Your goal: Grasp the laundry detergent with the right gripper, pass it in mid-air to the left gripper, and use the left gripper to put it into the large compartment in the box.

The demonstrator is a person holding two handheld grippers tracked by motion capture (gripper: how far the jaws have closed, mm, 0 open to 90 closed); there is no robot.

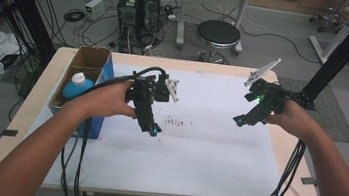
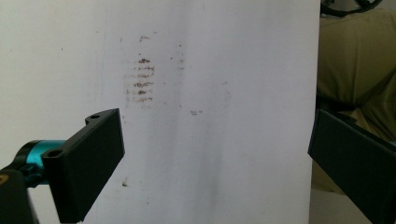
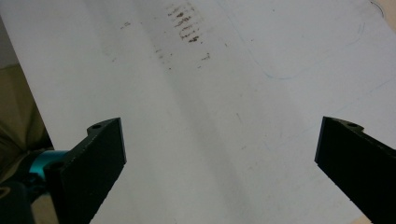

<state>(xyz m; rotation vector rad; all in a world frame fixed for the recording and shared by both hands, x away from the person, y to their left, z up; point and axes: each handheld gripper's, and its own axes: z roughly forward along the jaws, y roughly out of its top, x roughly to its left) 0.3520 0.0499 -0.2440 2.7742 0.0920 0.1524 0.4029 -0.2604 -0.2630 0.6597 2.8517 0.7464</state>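
both tools up off the surface (image 1: 195,156) here, nothing in either one. left tool (image 1: 151,125) hangs over the white sheet (image 1: 206,147), nose tipped down toward the person's edge, jaws spread wide apart with bare paper between them in the left gripper view. right tool (image 1: 243,119) sits well apart on the far right side, angled down and inward, jaws equally released, empty in the right gripper view

the thing worth watching looks like the blue bottle with the white cap (image 1: 78,86), standing upright in the open cardboard box (image 1: 92,57) at the left end of the surface. long axis vertical, cap pointing straight up. it lies to the left of the left tool, just beside that forearm, so the left hand is clearly the nearer one; the right would have to cross the whole sheet

my read: the left tool must swing left and come down over the box wall, since the bottle sits low inside

a patch of brown smudges (image 2: 142,79) marks the sheet between the tools
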